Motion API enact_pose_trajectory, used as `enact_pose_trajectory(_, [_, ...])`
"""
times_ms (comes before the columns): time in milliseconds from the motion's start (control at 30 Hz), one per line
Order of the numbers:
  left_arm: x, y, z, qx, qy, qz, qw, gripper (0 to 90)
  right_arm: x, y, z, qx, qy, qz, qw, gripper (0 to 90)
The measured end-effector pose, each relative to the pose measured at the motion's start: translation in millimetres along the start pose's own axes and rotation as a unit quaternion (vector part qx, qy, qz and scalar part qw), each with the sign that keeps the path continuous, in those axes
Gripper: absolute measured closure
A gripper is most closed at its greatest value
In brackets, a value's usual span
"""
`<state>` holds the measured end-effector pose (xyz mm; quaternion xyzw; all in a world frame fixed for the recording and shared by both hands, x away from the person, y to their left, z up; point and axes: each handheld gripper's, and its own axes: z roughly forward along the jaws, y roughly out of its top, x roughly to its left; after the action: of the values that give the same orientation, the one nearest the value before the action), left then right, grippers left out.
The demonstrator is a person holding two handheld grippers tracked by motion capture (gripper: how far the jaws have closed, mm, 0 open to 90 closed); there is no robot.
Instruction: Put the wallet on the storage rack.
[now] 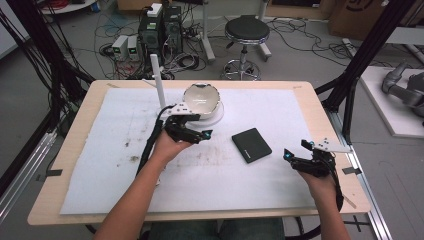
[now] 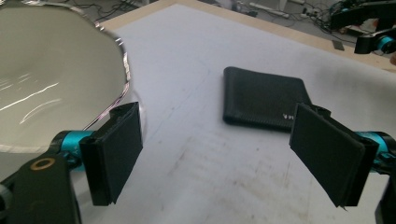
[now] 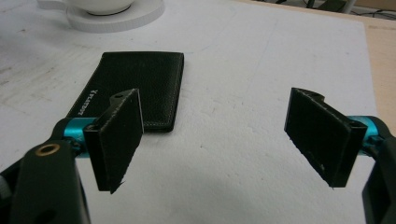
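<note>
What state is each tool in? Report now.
Left tool: open, holding nothing, beside the bowl.
Right tool: open, holding nothing, near the wallet.

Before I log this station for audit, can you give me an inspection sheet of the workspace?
Surface: white mat on a wooden table, brown stains near the middle.
Job's things: black wallet flat on the mat; white bowl on a round white base, a white post beside it.
Clutter: nothing seen.
Grippers: left gripper beside the bowl, jaws open, empty; right gripper right of the wallet, jaws open, empty.
Cables: black cable trails from the left gripper along the forearm.
Surroundings: stool, computer boxes and loose wires on the floor.
</note>
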<state>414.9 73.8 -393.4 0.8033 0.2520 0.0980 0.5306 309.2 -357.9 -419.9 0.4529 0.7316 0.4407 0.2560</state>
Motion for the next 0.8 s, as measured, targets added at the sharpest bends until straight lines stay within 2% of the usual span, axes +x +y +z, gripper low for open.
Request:
enact_pose_trajectory(333, [-4.9, 27.3, 54.8, 0.042, -0.036, 0.013, 0.9983, 17.0, -2.9, -3.2, -1.1, 0.004, 0.000, 0.000, 1.0000, 19.7])
enact_pose_trajectory(367, [-4.9, 27.3, 54.8, 0.042, -0.036, 0.013, 0.9983, 17.0, -2.9, -3.2, -1.1, 0.004, 0.000, 0.000, 1.0000, 19.7])
enact_pose_trajectory(400, [-7.0, 30.2, 66.5, 0.049, -0.045, 0.014, 0.9977, 17.0, -2.6, -3.2, -0.6, 0.005, 0.001, 0.002, 1.0000, 19.6])
enact_pose_trajectory(433, [-7.0, 30.2, 66.5, 0.049, -0.045, 0.014, 0.9977, 17.0, -2.6, -3.2, -0.6, 0.005, 0.001, 0.002, 1.0000, 19.6])
enact_pose_trajectory(467, [-9.5, 31.9, 78.3, 0.058, -0.050, 0.016, 0.9970, 17.0, -2.7, -3.1, 0.0, 0.005, 0.001, 0.001, 1.0000, 19.7])
enact_pose_trajectory(567, [-10.6, 31.1, 94.2, 0.067, -0.058, 0.010, 0.9960, 17.0, -2.9, -3.4, 0.5, 0.006, 0.002, 0.000, 1.0000, 19.6])
enact_pose_trajectory(667, [-11.8, 30.7, 108.9, 0.088, -0.064, 0.017, 0.9939, 17.0, -3.1, -3.4, 0.6, 0.007, 0.001, 0.000, 1.0000, 19.6])
enact_pose_trajectory(767, [-13.1, 31.7, 117.5, 0.093, -0.069, 0.016, 0.9932, 17.0, -3.7, -3.6, 0.5, 0.006, 0.002, 0.000, 1.0000, 19.7])
enact_pose_trajectory(800, [-13.9, 31.7, 126.2, 0.090, -0.074, 0.007, 0.9932, 17.0, -4.1, -3.9, 0.5, 0.007, 0.002, 0.002, 1.0000, 19.6])
